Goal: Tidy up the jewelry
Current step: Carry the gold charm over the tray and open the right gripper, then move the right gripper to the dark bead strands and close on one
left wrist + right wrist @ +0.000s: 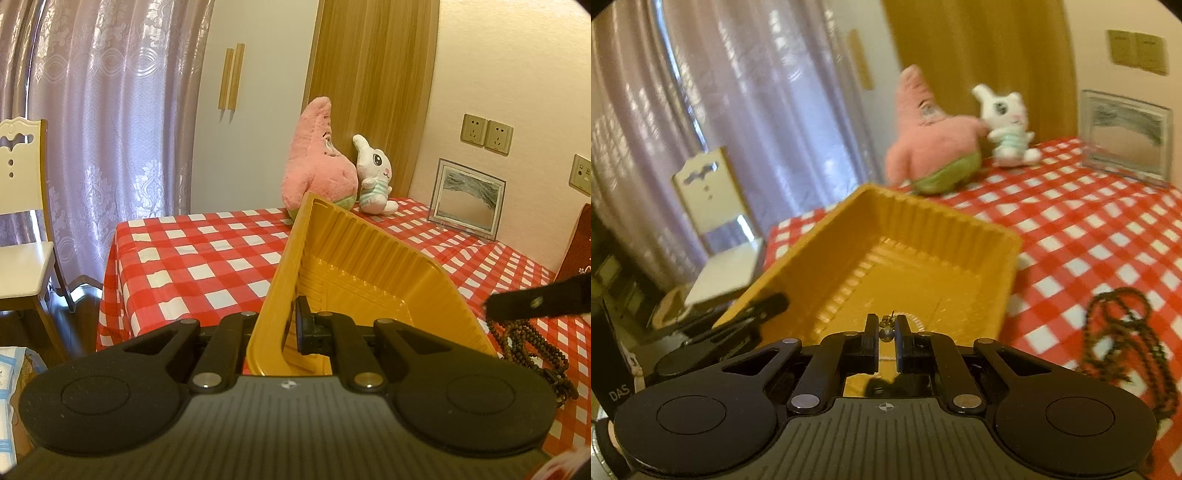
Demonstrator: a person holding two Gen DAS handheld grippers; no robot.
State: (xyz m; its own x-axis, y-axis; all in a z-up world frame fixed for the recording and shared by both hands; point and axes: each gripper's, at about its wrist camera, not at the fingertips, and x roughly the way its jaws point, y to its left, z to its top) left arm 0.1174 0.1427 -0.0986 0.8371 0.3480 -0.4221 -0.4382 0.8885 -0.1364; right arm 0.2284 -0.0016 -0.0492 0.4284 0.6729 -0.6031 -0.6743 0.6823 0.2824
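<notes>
Item 1, left of the left gripper: a white chair [22, 229] is set before a lilac patterned curtain [110, 129], well apart from the table.

Item 2, left gripper [286, 325]: its jaws are closed tight on the near wall of a yellow plastic tray [369, 258], one finger inside the tray and one outside. The tray is held tilted, its far corner raised above the red-and-white checked tablecloth [192, 258].

Item 3, beyond the tray: a pink star plush [317, 162] is stood at the far table edge, with a white rabbit plush [375, 177] touching its right side. A framed sand picture [467, 197] is propped against the wall further right, below the wall sockets [487, 136].

Item 4, right of the left gripper: a dark beaded necklace [532, 347] is laid in loops on the cloth, just beside the tray. In the right wrist view the same necklace [1123, 332] is seen lower right of the right gripper, on the cloth.

Item 5, right gripper [886, 332]: narrowly set, its fingers are pinched on a small metallic earring [886, 330] with a round bead. It is held over the near part of the tray [923, 236], above the tray floor. The view is blurred; finer detail of the earring cannot be told.
</notes>
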